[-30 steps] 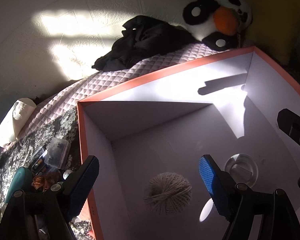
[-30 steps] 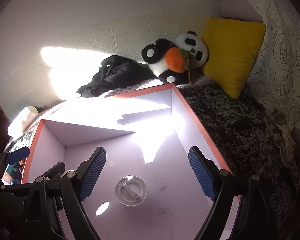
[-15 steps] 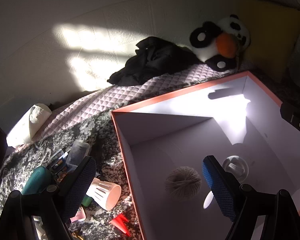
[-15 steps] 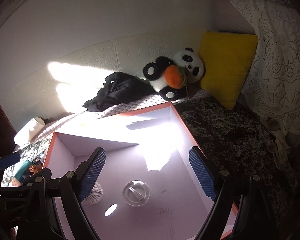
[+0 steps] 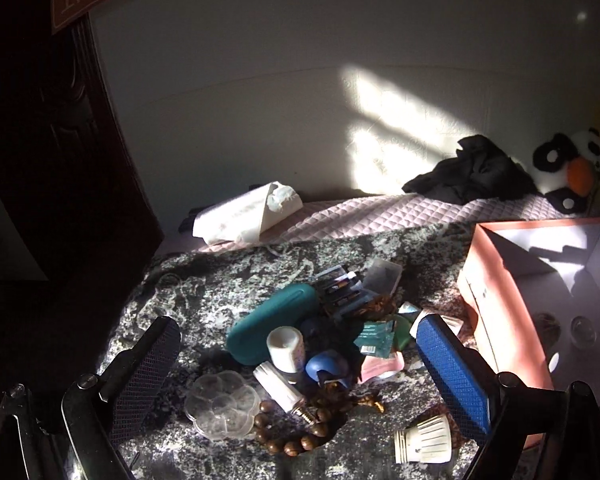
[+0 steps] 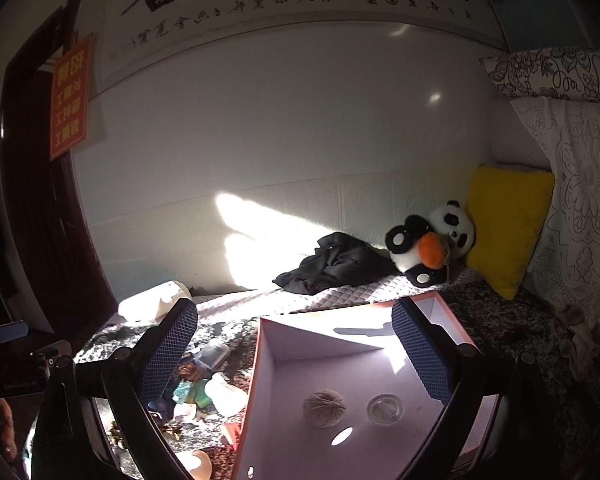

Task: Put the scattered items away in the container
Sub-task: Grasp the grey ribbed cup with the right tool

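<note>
Progress check: two items in, most of the pile still out

Done: the pink-rimmed box [image 6: 260, 364] holds a ball of twine [image 6: 324, 408] and a clear round lid-like piece [image 6: 386, 409] on its floor, side by side, not touching. Nothing else visible in there

Left: the heap on the bed's dark patterned blanket [image 5: 204, 292], just left of the box. You've got a teal case [image 5: 272, 322], a white pill-type bottle [image 5: 286, 347], a clear flower-shaped compartment dish [image 5: 222, 404], a wooden bead bracelet [image 5: 296, 434], a ribbed white cup [image 5: 422, 445] lying on its side near the box wall, a blue rounded thing [image 5: 326, 366], a clear plastic tub [image 5: 382, 276], some packets and cards stacked behind the case. Exact count unclear, the middle is a jumble in shadow

Tongs: your left tongs [image 5: 300, 376] are opening, nothing between the jaws, hanging over the heap. Your right tongs [image 6: 296, 356] are opening too, empty, straddling the near-left corner of the box in view

Read: early stage, maybe a fifth done. Both hands free, so next grab is from the heap; the lone cup and the dish look the easiest picks, since the bracelet is tangled under the other bits
</note>
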### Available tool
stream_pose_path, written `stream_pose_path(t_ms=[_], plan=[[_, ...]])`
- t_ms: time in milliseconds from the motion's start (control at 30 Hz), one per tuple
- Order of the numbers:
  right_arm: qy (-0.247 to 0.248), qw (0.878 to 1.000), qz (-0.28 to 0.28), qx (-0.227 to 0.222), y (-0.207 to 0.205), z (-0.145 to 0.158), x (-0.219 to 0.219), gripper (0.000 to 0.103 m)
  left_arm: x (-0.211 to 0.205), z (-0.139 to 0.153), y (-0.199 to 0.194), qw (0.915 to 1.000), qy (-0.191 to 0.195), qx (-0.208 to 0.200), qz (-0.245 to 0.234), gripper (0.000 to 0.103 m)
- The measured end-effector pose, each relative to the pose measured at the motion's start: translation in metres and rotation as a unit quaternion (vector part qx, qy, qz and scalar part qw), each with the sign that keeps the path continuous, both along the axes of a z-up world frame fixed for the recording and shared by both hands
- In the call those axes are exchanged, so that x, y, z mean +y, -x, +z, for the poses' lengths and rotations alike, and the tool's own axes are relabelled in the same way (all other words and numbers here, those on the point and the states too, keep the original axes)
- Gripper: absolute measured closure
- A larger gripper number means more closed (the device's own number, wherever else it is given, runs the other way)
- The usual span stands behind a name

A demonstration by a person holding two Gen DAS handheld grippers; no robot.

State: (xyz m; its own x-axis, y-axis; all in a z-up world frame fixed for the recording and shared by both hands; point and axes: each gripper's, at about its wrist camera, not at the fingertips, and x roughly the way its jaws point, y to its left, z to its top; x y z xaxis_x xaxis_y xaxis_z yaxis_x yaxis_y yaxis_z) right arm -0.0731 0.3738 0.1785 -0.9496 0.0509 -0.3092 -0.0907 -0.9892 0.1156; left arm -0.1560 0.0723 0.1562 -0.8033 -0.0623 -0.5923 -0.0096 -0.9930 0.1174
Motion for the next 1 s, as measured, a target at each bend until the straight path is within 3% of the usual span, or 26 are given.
stream_pose_path(t_ms=[167, 433, 700, 1000], plan=[[-0.023, 0.998, 0.059, -0.018, -0.005, -0.022, -0.076, 0.001, -0.069, -0.040, -0.021, 0.9984, -0.022, -0.030, 0.044, 0.004], [-0.044, 0.984, 0.083, -0.150, 0.001, -0.136, -0.144, 0.001, -0.104, -0.141, -0.008, 0.9923, -0.023, -0.108, 0.056, 0.004], [-0.080, 0.973, 0.078, -0.203, 0.016, -0.198, -0.158, 0.001, -0.092, -0.203, 0.028, 0.9898, -0.022, -0.137, 0.033, 0.004], [-0.056, 0.965, 0.047, -0.252, 0.048, -0.225, -0.140, 0.001, -0.069, -0.231, 0.031, 0.9782, -0.094, -0.185, -0.008, 0.004]])
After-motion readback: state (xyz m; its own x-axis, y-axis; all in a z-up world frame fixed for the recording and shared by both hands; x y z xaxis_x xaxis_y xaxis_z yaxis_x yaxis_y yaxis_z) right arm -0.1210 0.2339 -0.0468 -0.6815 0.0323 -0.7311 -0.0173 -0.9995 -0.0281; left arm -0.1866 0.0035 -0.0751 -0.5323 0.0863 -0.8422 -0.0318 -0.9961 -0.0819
